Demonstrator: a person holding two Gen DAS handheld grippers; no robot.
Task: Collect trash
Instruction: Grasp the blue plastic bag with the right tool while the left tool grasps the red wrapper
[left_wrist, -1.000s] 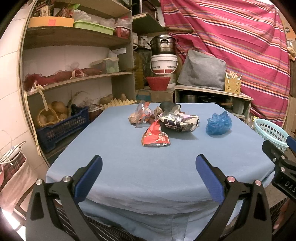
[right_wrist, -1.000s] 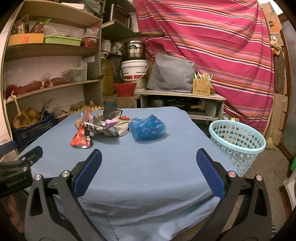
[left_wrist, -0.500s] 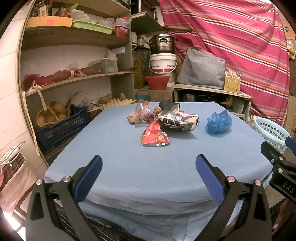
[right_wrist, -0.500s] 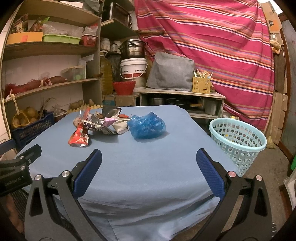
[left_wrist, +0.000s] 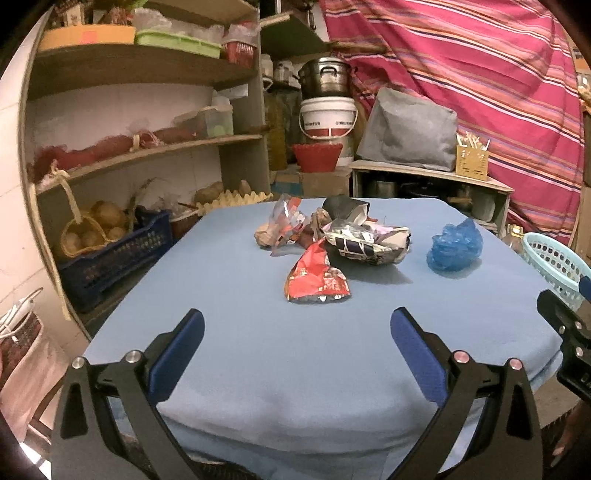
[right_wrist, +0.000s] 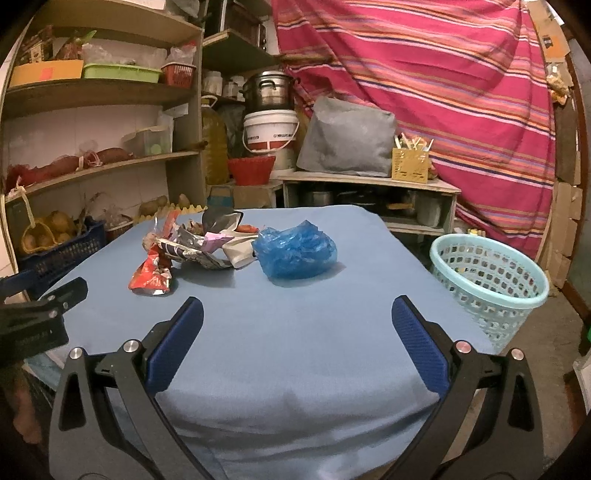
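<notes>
Hovering wide open, right hand-held gripper (right_wrist: 297, 332) faces blue bag (right_wrist: 295, 251) dead ahead; left hand-held gripper (left_wrist: 297, 338), likewise open, sits nearer red wrapper (left_wrist: 317, 277).

Basket (left_wrist: 554, 258) cut off by the right gripper (left_wrist: 569, 332).

A: Where does the red wrapper (left_wrist: 317, 277) lie?
B: On the blue cloth (left_wrist: 229, 332), nearest of the trash. Just behind it the silver wrapper (left_wrist: 365, 242); to its right, apart, the blue bag (left_wrist: 455, 248).
</notes>
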